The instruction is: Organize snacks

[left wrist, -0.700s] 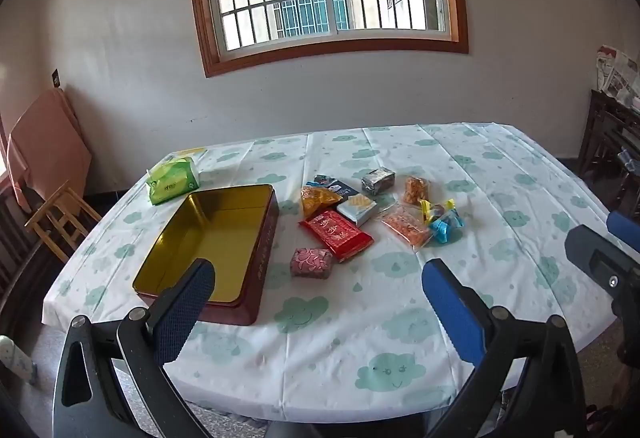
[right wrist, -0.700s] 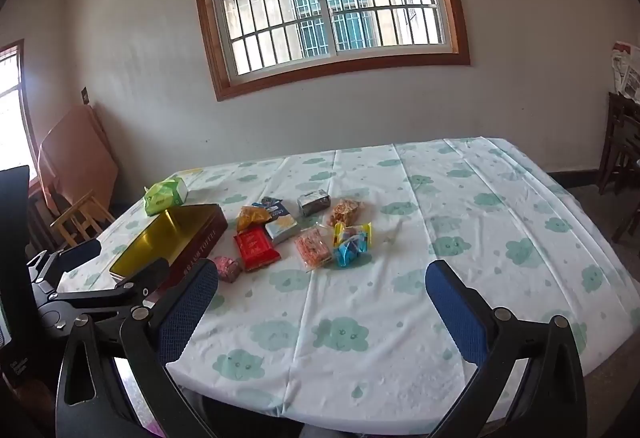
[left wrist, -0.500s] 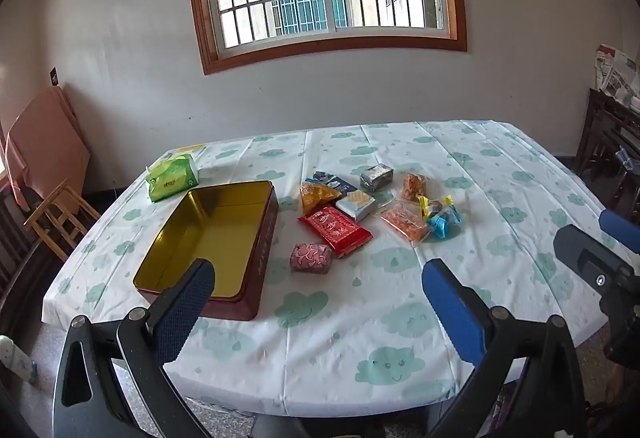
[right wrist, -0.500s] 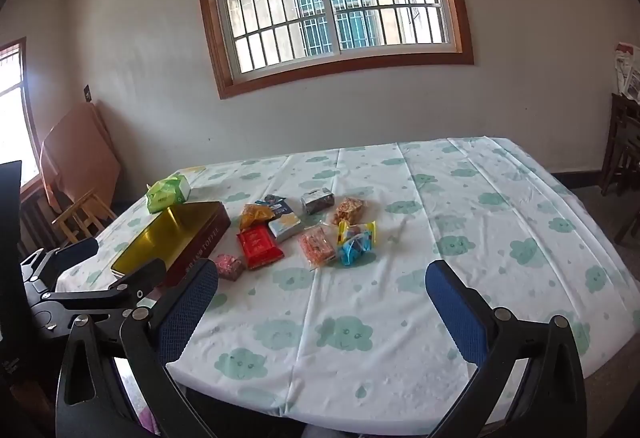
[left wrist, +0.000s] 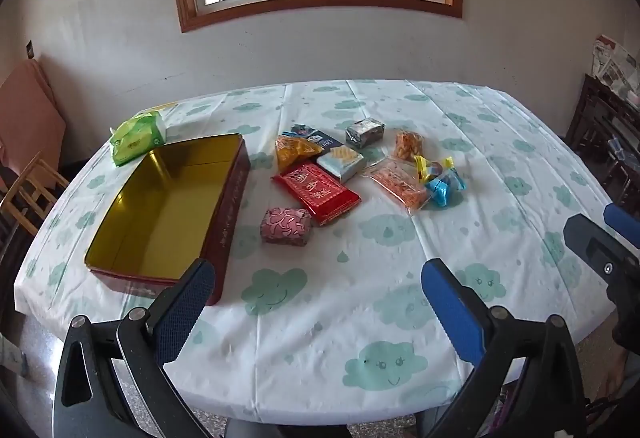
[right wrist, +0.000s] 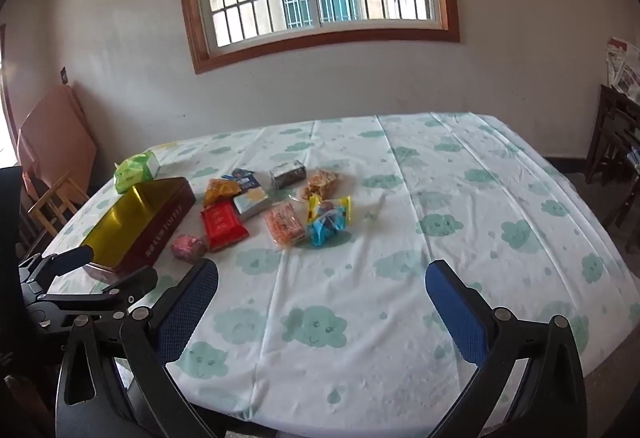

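An open red tin (left wrist: 168, 205) with a gold inside sits empty on the table's left; it also shows in the right wrist view (right wrist: 140, 222). Several snack packets lie beside it: a red packet (left wrist: 316, 191), a pink wrapped block (left wrist: 285, 226), an orange bag (left wrist: 294, 149), a silver packet (left wrist: 364, 131), and blue and yellow candies (left wrist: 440, 177). The same pile shows in the right wrist view (right wrist: 280, 209). My left gripper (left wrist: 318, 302) is open and empty over the near edge. My right gripper (right wrist: 322, 302) is open and empty, further right.
A green tissue pack (left wrist: 136, 135) lies behind the tin. The cloud-print tablecloth (left wrist: 380, 298) covers the table. A wooden chair (left wrist: 28, 193) and folded table stand at left, dark furniture (left wrist: 604, 141) at right, a barred window behind.
Both grippers have moved forward toward the table and tilted down slightly; the tin and snacks look larger and nearer. Nothing on the table has moved.
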Demonstrator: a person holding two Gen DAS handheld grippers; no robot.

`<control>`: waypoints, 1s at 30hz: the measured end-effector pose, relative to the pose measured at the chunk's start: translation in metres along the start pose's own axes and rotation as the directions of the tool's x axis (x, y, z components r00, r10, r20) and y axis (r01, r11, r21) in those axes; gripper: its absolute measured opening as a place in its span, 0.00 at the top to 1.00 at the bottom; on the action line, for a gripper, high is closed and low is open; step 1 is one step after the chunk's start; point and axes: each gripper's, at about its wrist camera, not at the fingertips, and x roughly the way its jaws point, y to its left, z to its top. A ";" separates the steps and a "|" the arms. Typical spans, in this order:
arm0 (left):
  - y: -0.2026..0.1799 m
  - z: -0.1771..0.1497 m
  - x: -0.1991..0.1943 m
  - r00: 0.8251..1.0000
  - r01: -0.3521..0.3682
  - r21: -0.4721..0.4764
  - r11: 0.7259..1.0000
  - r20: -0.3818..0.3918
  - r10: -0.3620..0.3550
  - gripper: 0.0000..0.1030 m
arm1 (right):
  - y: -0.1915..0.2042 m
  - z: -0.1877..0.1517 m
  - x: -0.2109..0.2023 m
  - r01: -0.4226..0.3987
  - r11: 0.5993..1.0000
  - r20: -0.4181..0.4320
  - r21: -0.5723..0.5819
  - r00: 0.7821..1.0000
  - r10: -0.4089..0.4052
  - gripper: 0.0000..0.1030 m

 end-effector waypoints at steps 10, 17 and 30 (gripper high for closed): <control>-0.007 0.004 0.056 0.989 0.069 -0.043 0.997 -0.129 -0.074 0.00 | -0.043 -0.004 0.061 0.065 0.997 -0.075 0.033 0.995 -0.062 0.00; -0.006 0.013 0.088 0.974 0.110 -0.085 0.990 -0.188 -0.124 0.01 | -0.063 -0.007 0.097 0.078 0.996 -0.112 0.041 0.991 -0.073 0.00; 0.008 0.070 0.167 0.936 0.045 -0.129 0.991 -0.340 -0.087 0.09 | -0.078 -0.009 0.129 0.028 0.996 -0.140 0.082 0.990 -0.017 0.00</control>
